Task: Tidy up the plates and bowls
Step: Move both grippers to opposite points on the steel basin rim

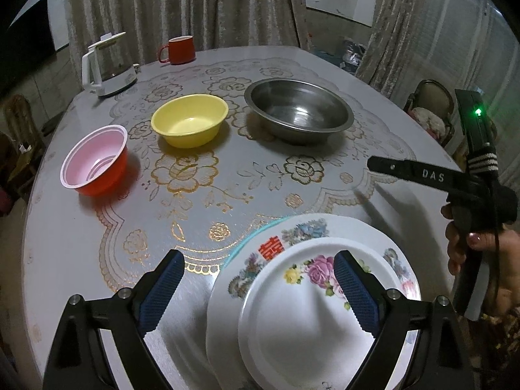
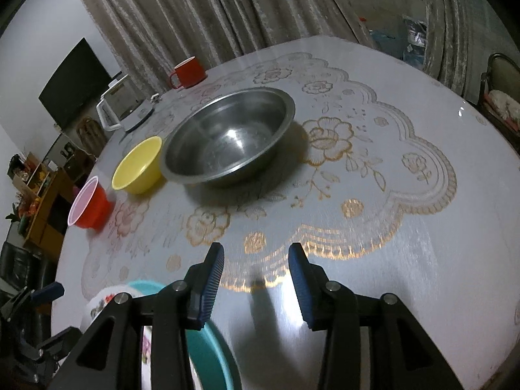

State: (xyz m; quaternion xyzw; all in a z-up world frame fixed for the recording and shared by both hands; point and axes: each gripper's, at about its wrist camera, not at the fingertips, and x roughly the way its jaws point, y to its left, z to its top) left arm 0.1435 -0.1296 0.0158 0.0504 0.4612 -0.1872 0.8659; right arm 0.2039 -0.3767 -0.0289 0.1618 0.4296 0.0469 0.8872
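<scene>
Plates (image 1: 292, 312) sat stacked at the table's (image 1: 81, 260) near edge, just under the left gripper (image 1: 256, 292), whose fingers stood spread and empty. The right gripper (image 2: 256, 279) hovered over bare cloth, also spread, holding nothing. Three bowls, red (image 1: 94, 162), yellow (image 1: 190, 120) and steel (image 1: 299, 110), stood in a row beyond. Glossy and rigid, the plates were probably slippery and breakable; the rim looked the safest hold.

the left wrist view looks down and forward across the surface (image 1: 81, 260) from its near edge, close above the stacked plates (image 1: 292, 308); the right wrist view sits lower, tilted; both share the steel bowl (image 2: 227, 136), yellow bowl (image 1: 190, 120) and red mug (image 2: 188, 73).
</scene>
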